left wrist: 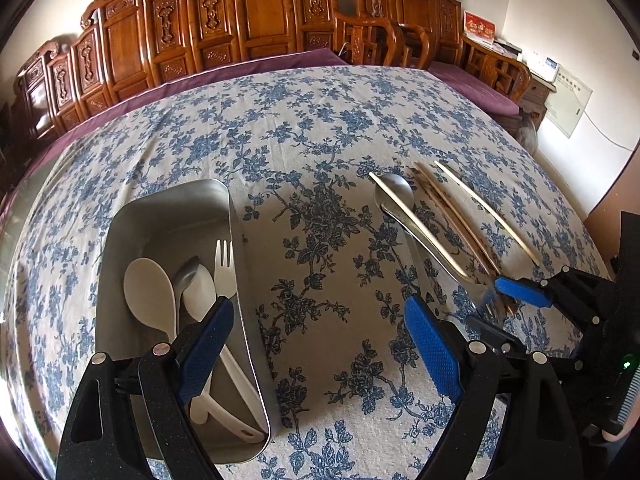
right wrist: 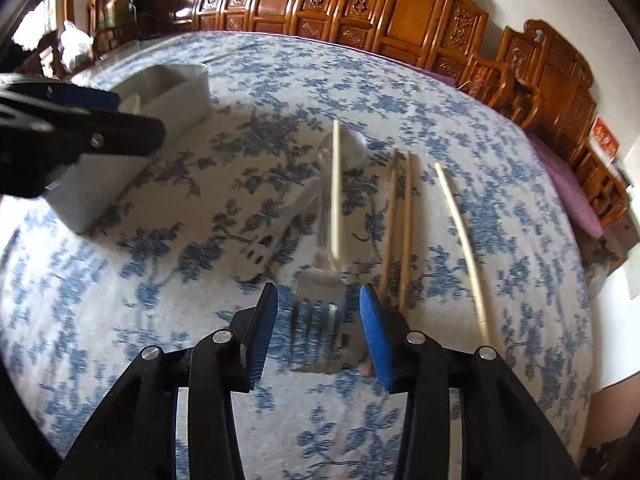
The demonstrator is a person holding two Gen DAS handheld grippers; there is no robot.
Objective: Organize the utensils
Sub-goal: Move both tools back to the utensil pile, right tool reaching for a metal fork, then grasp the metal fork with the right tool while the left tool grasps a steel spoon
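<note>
Four chopsticks (right wrist: 404, 216), one metal fork (right wrist: 318, 300) (between right claw (right wrist: 318, 332) fingers).

Home: carved wooden bench (left wrist: 256, 32), floral-clothed table (left wrist: 320, 120).

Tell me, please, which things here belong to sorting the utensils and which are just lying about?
Job: metal tray holding white spoons and white fork; metal fork; metal spoon; chopsticks.

Lying about: tablecloth, carved wooden bench, purple cushion, red card.
</note>
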